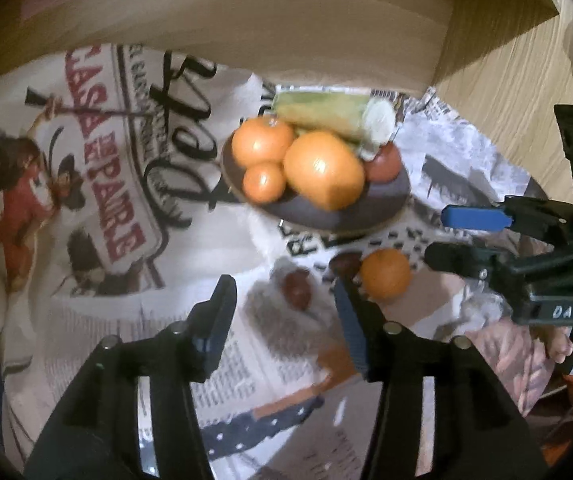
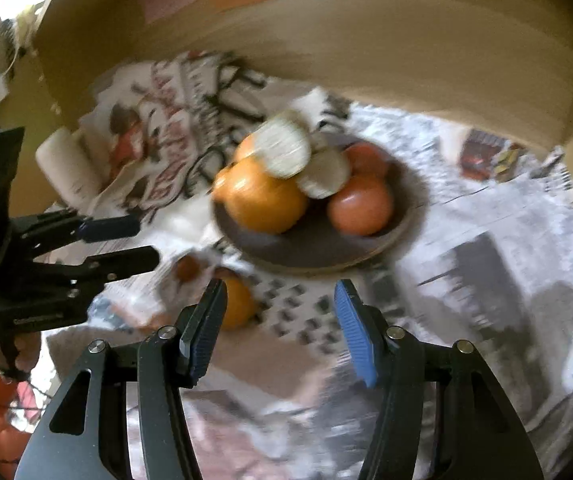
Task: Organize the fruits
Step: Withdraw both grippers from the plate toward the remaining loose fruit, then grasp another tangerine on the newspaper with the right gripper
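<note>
A dark round plate (image 1: 350, 216) (image 2: 310, 248) holds a big orange (image 1: 323, 170) (image 2: 264, 196), smaller oranges (image 1: 262, 141), a red tomato (image 1: 384, 162) (image 2: 360, 204) and cut pale-green vegetable pieces (image 1: 326, 114) (image 2: 282, 146). A loose orange (image 1: 385, 273) (image 2: 236, 302) and a small dark-red fruit (image 1: 297, 289) (image 2: 187, 268) lie on the newspaper in front of the plate. My left gripper (image 1: 284, 316) is open above the small red fruit. My right gripper (image 2: 280, 320) is open and empty, just right of the loose orange; it also shows in the left wrist view (image 1: 446, 236).
Newspaper sheets (image 1: 118, 184) (image 2: 506, 232) cover the surface. A wooden wall (image 1: 286, 32) (image 2: 406, 40) curves behind the plate. A white roll (image 2: 68, 168) lies at the left. The left gripper shows in the right wrist view (image 2: 142, 242).
</note>
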Demonstrator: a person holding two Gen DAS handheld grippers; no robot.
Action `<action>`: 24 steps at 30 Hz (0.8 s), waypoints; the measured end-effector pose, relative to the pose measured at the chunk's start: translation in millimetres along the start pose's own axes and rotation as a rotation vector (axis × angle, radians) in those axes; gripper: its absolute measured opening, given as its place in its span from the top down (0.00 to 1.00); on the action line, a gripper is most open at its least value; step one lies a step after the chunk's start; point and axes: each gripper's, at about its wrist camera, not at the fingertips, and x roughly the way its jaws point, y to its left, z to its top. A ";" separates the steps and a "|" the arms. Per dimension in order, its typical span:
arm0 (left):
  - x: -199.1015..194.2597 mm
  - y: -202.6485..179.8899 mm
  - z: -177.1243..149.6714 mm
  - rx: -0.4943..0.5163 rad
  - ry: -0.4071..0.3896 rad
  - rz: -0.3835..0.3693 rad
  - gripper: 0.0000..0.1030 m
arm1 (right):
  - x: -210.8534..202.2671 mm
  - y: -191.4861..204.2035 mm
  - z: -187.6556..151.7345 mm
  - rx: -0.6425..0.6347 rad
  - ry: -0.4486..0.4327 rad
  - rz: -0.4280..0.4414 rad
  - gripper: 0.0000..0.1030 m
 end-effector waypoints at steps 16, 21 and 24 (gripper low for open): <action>26.7 8.9 -6.8 0.006 0.064 -0.081 0.54 | 42.5 28.1 -5.3 -0.053 0.129 -0.020 0.66; 39.6 0.0 1.5 0.051 0.073 -0.062 0.71 | 29.1 17.9 -2.5 -0.026 0.100 -0.046 0.66; 44.8 -2.7 1.9 0.063 0.076 -0.051 0.75 | 20.1 6.0 5.1 -0.001 0.067 -0.069 0.66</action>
